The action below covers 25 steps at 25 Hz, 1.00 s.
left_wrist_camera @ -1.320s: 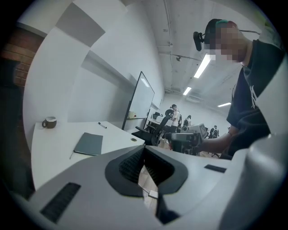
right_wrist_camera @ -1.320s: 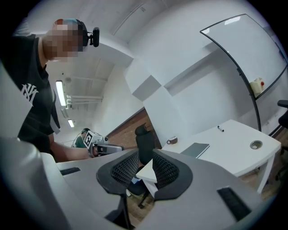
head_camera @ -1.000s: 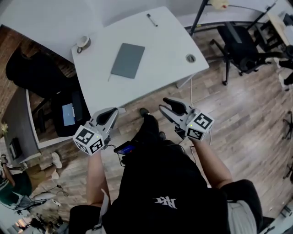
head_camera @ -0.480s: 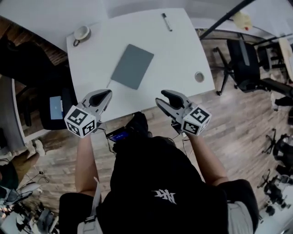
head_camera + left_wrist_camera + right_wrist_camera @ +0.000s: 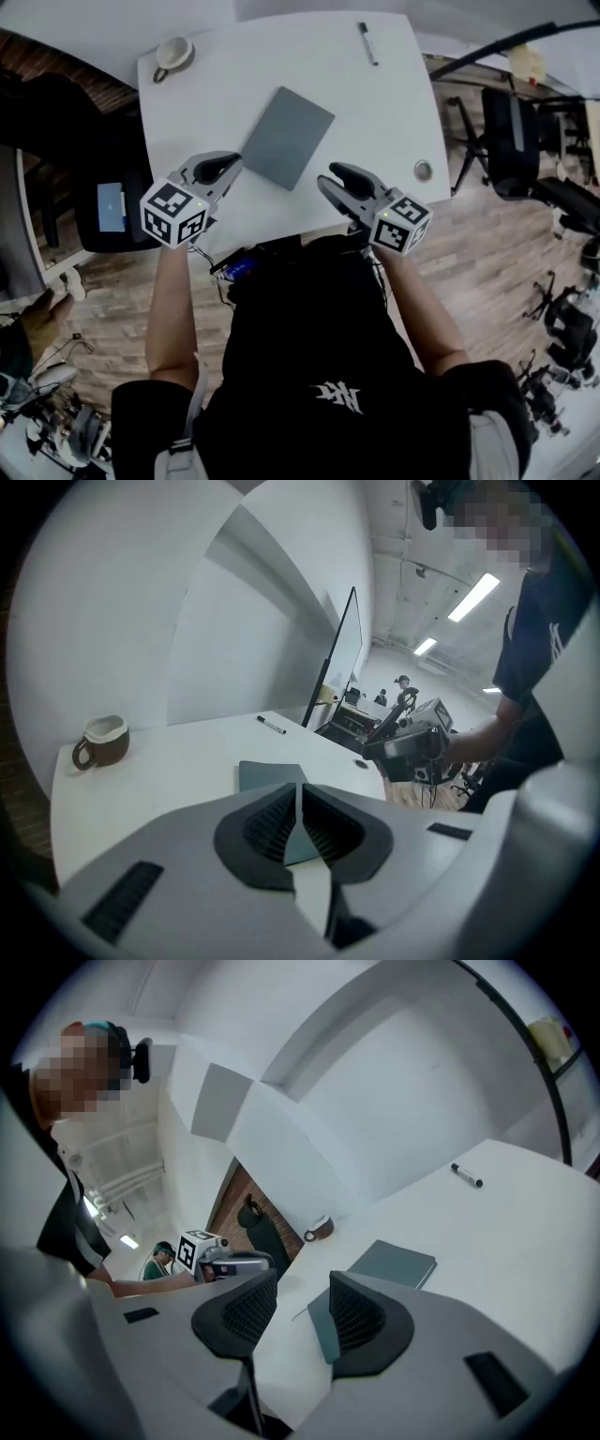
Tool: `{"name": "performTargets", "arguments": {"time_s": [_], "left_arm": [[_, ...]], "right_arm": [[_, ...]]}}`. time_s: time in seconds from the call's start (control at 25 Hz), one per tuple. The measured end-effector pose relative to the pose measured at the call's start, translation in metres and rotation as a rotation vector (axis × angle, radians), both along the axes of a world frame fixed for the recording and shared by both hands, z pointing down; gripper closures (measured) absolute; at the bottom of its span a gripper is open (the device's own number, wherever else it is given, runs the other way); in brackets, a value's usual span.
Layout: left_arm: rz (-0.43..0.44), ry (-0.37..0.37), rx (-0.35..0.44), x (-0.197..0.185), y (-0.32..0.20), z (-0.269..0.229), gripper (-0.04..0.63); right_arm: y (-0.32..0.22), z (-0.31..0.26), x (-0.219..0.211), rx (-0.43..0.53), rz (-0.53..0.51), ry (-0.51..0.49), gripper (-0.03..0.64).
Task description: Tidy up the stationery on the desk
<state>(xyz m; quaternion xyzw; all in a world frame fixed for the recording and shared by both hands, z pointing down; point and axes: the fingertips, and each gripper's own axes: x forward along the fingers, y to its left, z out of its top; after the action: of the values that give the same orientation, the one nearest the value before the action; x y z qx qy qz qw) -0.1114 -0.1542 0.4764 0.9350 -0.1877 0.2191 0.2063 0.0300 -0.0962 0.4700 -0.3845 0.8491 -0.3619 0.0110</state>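
A person is holding the left gripper (image 5: 228,164), jaws closed on nothing, and the right gripper (image 5: 331,179), jaws parted and empty, over the desk's (image 5: 380,117) near edge, flanking a grey notebook (image 5: 287,137).

Both tools are up over the near edge of the white desk (image 5: 394,112) here, the left gripper (image 5: 231,163) with its tip right at the near corner of the grey notebook (image 5: 288,137), the right gripper (image 5: 332,179) just beside that notebook on bare desk. Way out at the far edge lies a marker pen (image 5: 367,43), a cup (image 5: 173,53) sits in the far left corner, and a round grommet (image 5: 424,170) is set into the right side. Dark office chairs (image 5: 511,131) stand on the wooden floor (image 5: 487,253) off to the right.
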Motion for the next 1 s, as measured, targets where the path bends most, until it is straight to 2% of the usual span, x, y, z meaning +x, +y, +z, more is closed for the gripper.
{"name": "performTargets", "arguments": {"time_s": [0.12, 0.36, 0.64, 0.76, 1.0], "left_arm": [[-0.008, -0.022, -0.038, 0.002, -0.009, 0.014, 0.53], [-0.012, -0.127, -0.101, 0.006, -0.026, 0.054, 0.526], [-0.056, -0.179, -0.166, 0.011, -0.044, 0.086, 0.511], [-0.068, -0.207, -0.191, 0.014, -0.05, 0.101, 0.502], [-0.085, -0.246, -0.217, 0.016, -0.058, 0.116, 0.495]], "right_arm": [[-0.01, 0.01, -0.003, -0.054, 0.006, -0.052, 0.437], [-0.028, 0.059, 0.003, -0.237, 0.047, -0.095, 0.436], [-0.035, 0.115, 0.012, -0.433, 0.132, -0.087, 0.436], [-0.043, 0.125, 0.015, -0.483, 0.178, -0.103, 0.436], [-0.049, 0.136, 0.011, -0.563, 0.191, -0.123, 0.437]]}}
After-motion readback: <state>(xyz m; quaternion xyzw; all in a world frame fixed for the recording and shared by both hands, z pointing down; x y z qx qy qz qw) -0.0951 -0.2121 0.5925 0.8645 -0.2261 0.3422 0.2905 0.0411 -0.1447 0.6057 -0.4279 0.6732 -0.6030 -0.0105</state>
